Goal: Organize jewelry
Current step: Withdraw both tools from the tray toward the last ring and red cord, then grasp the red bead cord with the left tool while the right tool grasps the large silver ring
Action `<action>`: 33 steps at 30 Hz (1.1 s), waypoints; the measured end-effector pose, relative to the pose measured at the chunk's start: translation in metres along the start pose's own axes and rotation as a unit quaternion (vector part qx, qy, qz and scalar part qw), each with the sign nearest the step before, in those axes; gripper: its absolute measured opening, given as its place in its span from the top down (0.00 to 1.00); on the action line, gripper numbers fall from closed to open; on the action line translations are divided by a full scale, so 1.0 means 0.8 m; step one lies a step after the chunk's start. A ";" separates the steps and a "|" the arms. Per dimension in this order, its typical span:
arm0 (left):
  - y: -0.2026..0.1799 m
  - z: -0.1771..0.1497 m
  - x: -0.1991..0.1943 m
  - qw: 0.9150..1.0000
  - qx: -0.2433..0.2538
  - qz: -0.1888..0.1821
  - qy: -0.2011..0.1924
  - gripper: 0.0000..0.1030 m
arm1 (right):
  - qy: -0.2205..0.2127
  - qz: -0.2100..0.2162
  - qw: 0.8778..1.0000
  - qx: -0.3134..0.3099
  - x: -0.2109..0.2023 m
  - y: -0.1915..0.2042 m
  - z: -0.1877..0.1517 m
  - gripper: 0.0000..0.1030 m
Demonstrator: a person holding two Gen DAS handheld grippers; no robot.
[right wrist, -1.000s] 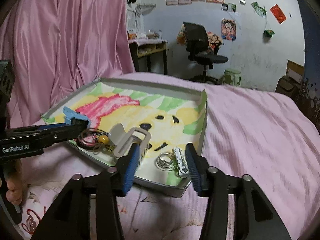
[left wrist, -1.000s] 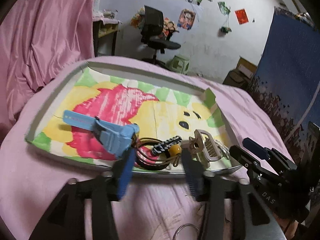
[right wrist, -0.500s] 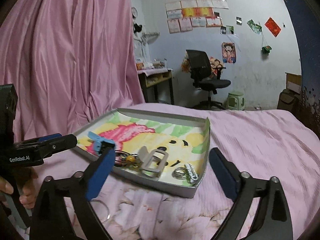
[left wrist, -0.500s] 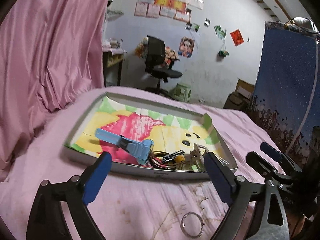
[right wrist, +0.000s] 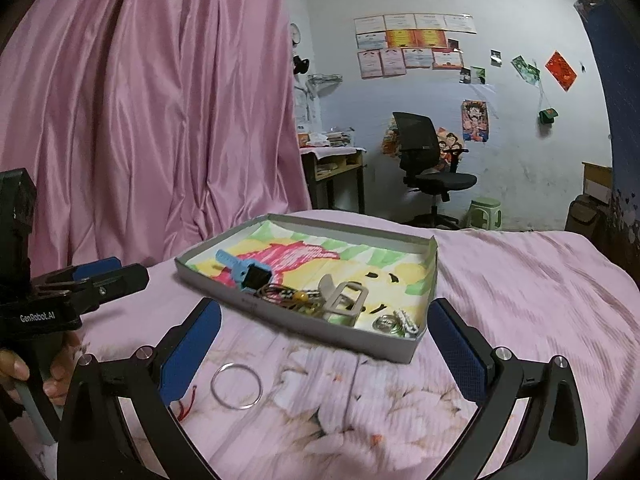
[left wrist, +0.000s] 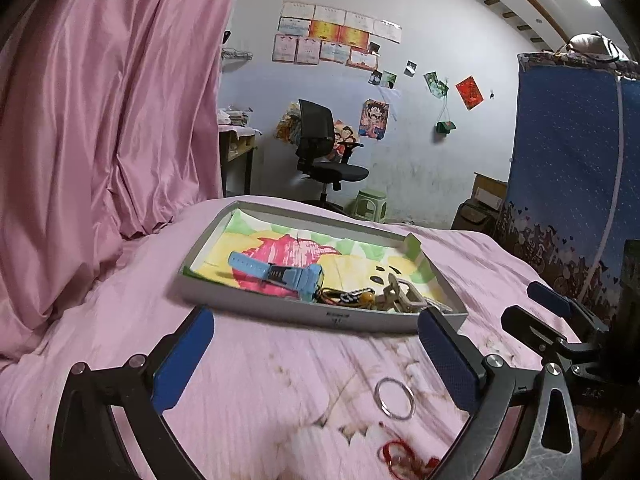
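On pink cloth, thin metal ring (right wrist: 236, 387) lies near shallow cardboard tray (right wrist: 296, 318); both grippers' ribbed blue fingers (right wrist: 458, 350) spread w/ nothing between.

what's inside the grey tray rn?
In the grey tray: a blue watch, a tangle of dark cords with a yellow bead, a beige clip, a small ring and a white clasp, on a coloured drawing. What lies under the tangle is hidden.

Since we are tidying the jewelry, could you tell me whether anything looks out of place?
Yes: a silver bangle and a red string piece lie on the pink bedspread, outside the tray that holds the other pieces.
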State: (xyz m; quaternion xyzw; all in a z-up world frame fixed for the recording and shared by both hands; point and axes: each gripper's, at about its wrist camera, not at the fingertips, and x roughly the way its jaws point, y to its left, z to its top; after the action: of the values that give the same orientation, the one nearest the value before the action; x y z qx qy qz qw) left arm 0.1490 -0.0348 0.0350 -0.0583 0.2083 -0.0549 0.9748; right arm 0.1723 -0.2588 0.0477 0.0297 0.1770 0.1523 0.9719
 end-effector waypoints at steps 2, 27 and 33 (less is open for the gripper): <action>0.001 -0.005 -0.006 1.000 0.000 0.001 -0.001 0.00 | 0.001 0.004 1.000 -0.005 -0.003 0.003 -0.003 0.02; 0.014 -0.055 -0.015 0.993 -0.007 -0.071 0.090 0.11 | 0.100 0.071 0.992 -0.016 0.029 0.010 -0.033 0.31; 0.007 -0.063 0.000 0.985 0.001 -0.110 0.132 0.33 | 0.128 0.090 0.987 -0.027 0.043 0.020 -0.040 0.51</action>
State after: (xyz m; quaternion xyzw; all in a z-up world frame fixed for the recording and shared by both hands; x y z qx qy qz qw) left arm 0.1285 -0.0340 -0.0113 -0.0720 0.3278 -0.1697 0.9266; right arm 0.1867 -0.2328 0.0079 -0.0006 0.2924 0.2463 0.9240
